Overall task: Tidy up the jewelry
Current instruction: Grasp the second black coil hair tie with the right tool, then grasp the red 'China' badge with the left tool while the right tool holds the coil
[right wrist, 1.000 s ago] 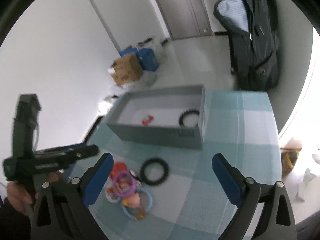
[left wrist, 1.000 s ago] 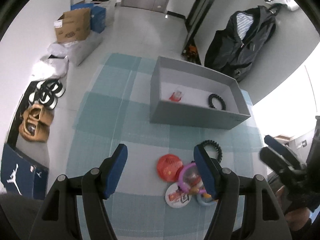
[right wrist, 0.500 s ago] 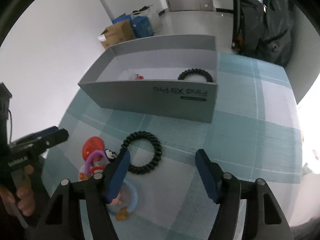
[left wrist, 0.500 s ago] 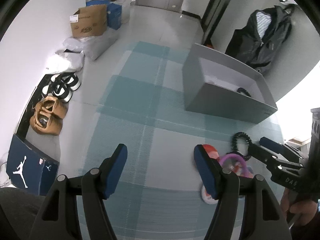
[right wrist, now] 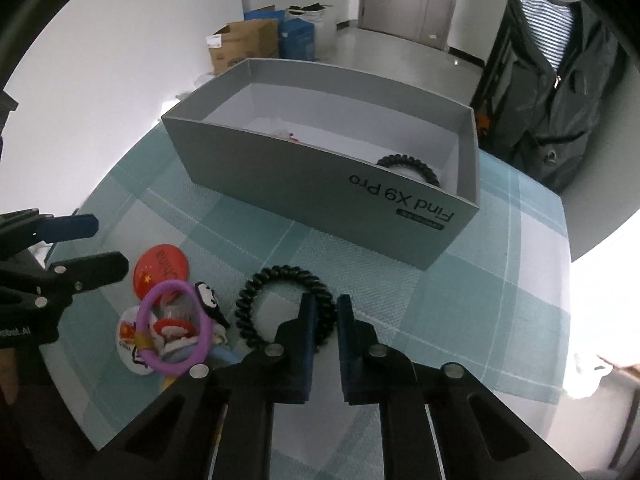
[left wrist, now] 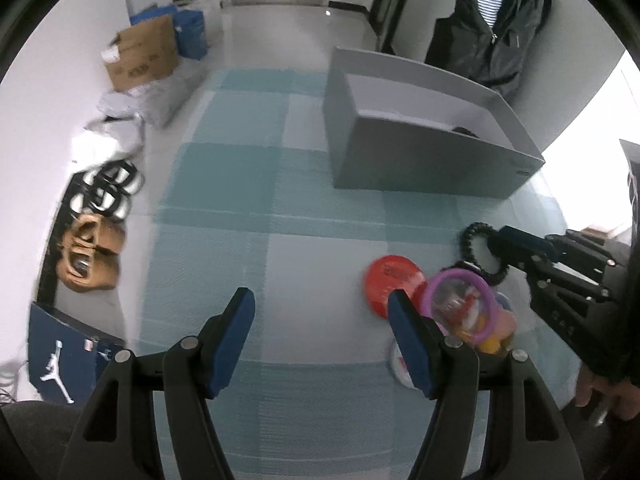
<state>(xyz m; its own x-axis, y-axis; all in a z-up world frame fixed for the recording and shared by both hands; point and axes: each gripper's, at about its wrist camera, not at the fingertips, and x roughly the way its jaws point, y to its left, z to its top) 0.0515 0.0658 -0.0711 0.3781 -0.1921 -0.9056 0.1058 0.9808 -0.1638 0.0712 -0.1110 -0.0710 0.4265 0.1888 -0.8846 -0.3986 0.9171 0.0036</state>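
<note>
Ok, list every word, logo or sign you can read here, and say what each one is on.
"Find X9 Pro", upside down: front wall of the grey box.
Small dark tag below it: too small to read.
"China", sideways, with yellow stars: red badge.
Jumping-figure logo, no words: blue shoebox.
Print on the cardboard box: blurred.
White letters on the left tongs: cut off.
</note>
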